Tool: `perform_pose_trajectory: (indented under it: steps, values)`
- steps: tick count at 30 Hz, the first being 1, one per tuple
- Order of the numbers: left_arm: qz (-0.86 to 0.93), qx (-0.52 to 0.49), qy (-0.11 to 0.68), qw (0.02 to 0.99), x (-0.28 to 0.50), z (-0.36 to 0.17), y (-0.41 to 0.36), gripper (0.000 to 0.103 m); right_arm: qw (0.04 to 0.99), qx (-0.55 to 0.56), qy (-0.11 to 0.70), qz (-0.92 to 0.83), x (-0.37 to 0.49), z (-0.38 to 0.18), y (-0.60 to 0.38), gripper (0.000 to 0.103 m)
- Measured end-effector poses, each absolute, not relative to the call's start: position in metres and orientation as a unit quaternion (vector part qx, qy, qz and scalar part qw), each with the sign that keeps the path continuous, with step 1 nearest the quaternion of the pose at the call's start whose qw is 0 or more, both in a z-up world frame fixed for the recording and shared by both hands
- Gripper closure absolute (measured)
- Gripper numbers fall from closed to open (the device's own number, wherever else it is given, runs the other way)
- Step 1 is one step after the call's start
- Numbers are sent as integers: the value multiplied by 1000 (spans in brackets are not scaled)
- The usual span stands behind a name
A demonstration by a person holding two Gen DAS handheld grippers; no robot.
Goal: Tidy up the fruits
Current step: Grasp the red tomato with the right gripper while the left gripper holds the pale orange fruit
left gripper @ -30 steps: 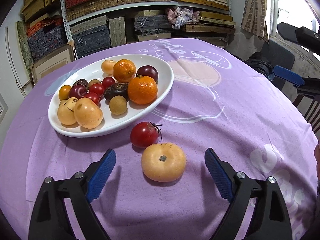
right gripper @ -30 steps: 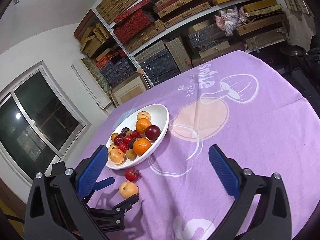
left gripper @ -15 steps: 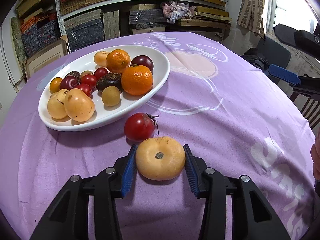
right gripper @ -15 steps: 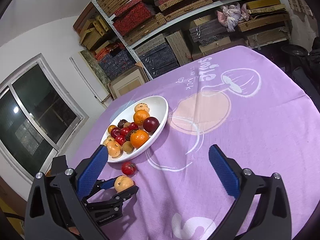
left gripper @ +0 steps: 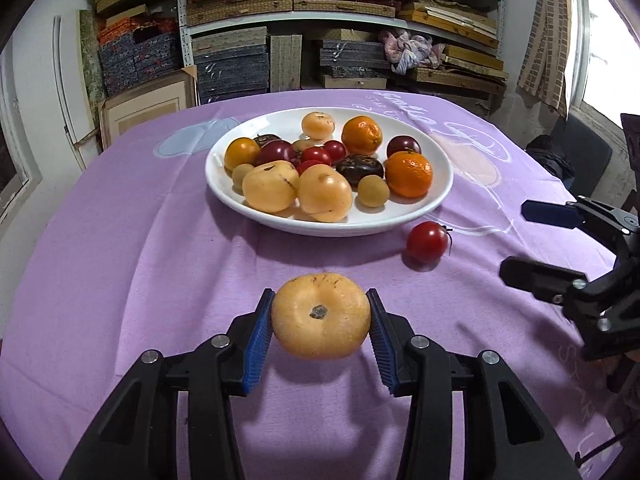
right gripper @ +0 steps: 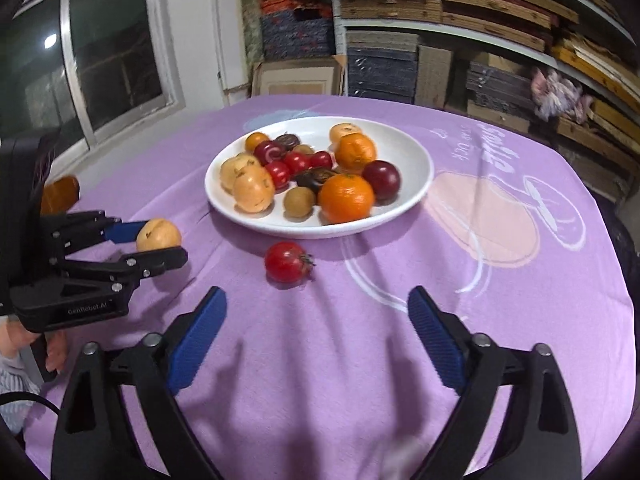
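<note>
My left gripper (left gripper: 320, 316) is shut on a pale yellow round fruit (left gripper: 321, 315) and holds it above the purple cloth; the same fruit shows in the right wrist view (right gripper: 158, 235). A white oval plate (left gripper: 436, 196) holds several fruits: oranges, plums, red tomatoes and yellow fruits. A red tomato (left gripper: 427, 241) lies on the cloth just in front of the plate, also in the right wrist view (right gripper: 287, 262). My right gripper (right gripper: 316, 330) is open and empty, low over the cloth, with the tomato ahead of it.
The round table's purple cloth (left gripper: 120, 248) falls away at the edges. Shelves (left gripper: 340, 20) stacked with boxes stand behind. A window (right gripper: 100, 52) is at the left. The right gripper (left gripper: 536, 240) shows at the right of the left view.
My left gripper closed on the yellow fruit and lifted it, moving left and back. My right gripper came down toward the table, nearer the red tomato.
</note>
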State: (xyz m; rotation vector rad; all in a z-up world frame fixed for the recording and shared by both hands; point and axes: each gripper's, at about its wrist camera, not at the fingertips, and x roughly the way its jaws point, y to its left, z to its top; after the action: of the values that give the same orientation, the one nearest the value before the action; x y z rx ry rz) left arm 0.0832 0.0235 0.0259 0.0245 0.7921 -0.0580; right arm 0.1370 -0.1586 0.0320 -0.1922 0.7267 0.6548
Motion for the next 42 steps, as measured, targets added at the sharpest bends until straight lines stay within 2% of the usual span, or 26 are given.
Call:
perform_pose_trajectory:
  steps: [1, 5, 12, 15, 17, 21, 27, 42]
  values:
    - [-29, 8, 386, 922, 82, 24, 26, 57, 873, -104, 356, 317, 140, 29, -148, 30]
    - [-33, 11, 391, 920, 82, 20, 27, 57, 865, -112, 373, 316, 157, 19, -122, 31]
    - [-47, 3, 398, 916, 85, 16, 27, 57, 861, -105, 390, 309, 177, 7, -108, 39]
    - [-52, -3, 404, 913, 87, 15, 29, 57, 858, -104, 396, 310, 182, 3, -106, 45]
    - [-53, -5, 408, 912, 88, 14, 29, 57, 856, -103, 400, 312, 184, 2, -106, 54]
    - [-53, -6, 413, 909, 89, 12, 29, 57, 853, -105, 404, 312, 185, -2, -105, 57]
    - [-50, 0, 416, 908, 92, 12, 28, 57, 852, -101, 408, 312, 186, -4, -106, 68]
    - [-53, -14, 405, 913, 83, 14, 29, 57, 850, -79, 402, 331, 146, -1, -130, 69]
